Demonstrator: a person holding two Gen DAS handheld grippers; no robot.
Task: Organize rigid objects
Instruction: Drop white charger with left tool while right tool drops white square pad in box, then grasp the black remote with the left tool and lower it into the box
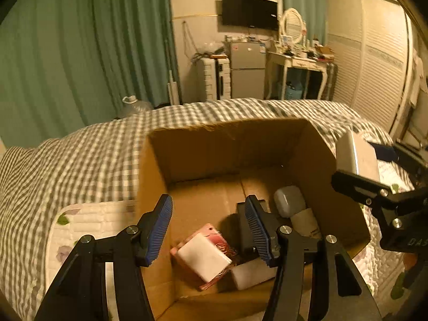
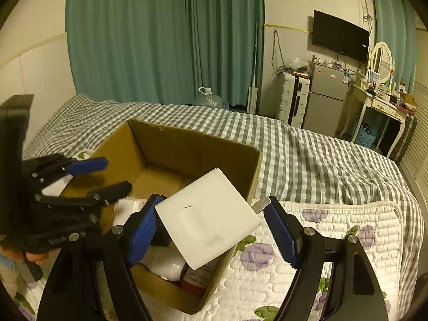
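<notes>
An open cardboard box (image 1: 315, 144) sits on the bed; it also shows in the right wrist view (image 2: 187, 147). Inside lie a white block on a pink box (image 1: 203, 259), a black box (image 1: 246, 230), a grey-capped white bottle (image 1: 294, 208) and another white block (image 1: 251, 272). My left gripper (image 1: 208, 227) is open and empty over the box's near left part. My right gripper (image 2: 214, 230) is open around a flat white square box (image 2: 208, 219), which hangs tilted over the cardboard box's right rim; it touches the left pad only. The white box shows at far right in the left wrist view (image 1: 355, 157).
The bed has a grey checked cover (image 2: 307, 155) and a quilted floral pad (image 2: 334, 235) under the box. Green curtains (image 2: 160, 34), a fridge (image 2: 323, 99), a TV (image 2: 339, 34) and a dressing table (image 2: 382, 101) stand beyond the bed.
</notes>
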